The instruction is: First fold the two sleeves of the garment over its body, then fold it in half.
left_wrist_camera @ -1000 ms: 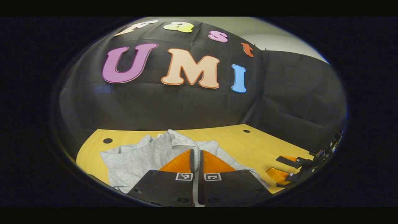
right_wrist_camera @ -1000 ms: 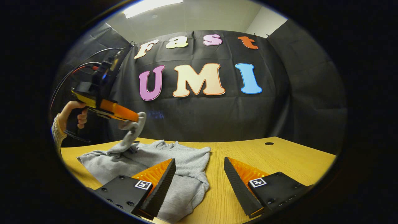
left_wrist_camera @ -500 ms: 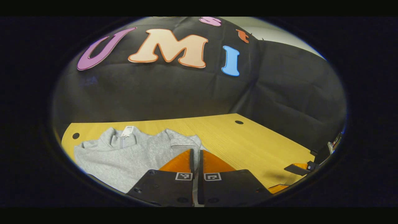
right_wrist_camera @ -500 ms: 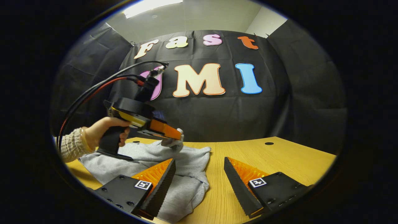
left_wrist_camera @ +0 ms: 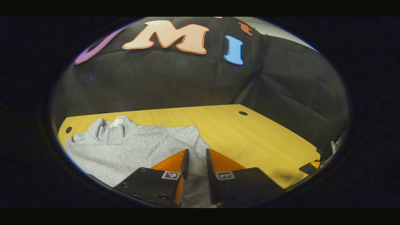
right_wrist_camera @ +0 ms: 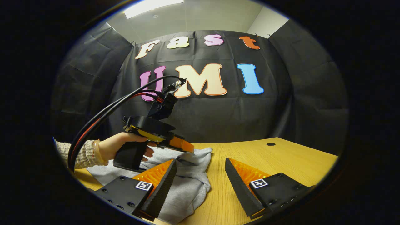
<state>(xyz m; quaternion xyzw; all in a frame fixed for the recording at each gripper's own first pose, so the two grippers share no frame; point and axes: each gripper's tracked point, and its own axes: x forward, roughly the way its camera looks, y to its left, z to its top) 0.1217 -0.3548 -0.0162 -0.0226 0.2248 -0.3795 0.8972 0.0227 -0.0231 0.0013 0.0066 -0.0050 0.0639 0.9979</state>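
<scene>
grey fleece garment (left_wrist_camera: 137,150) lies on the wooden table (left_wrist_camera: 250,137); your left gripper (left_wrist_camera: 195,161) sits slightly parted, empty, over the folded sleeve. right gripper (right_wrist_camera: 200,175), wide open, empty: take the other sleeve next.

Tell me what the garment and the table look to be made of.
Garment: soft heathered grey knit, likely cotton fleece; matte, it slumps in rounded folds, with a zip at the collar. Table: pale wood-grain top, probably laminate or veneer; the grain is even and the sheen smooth.
</scene>
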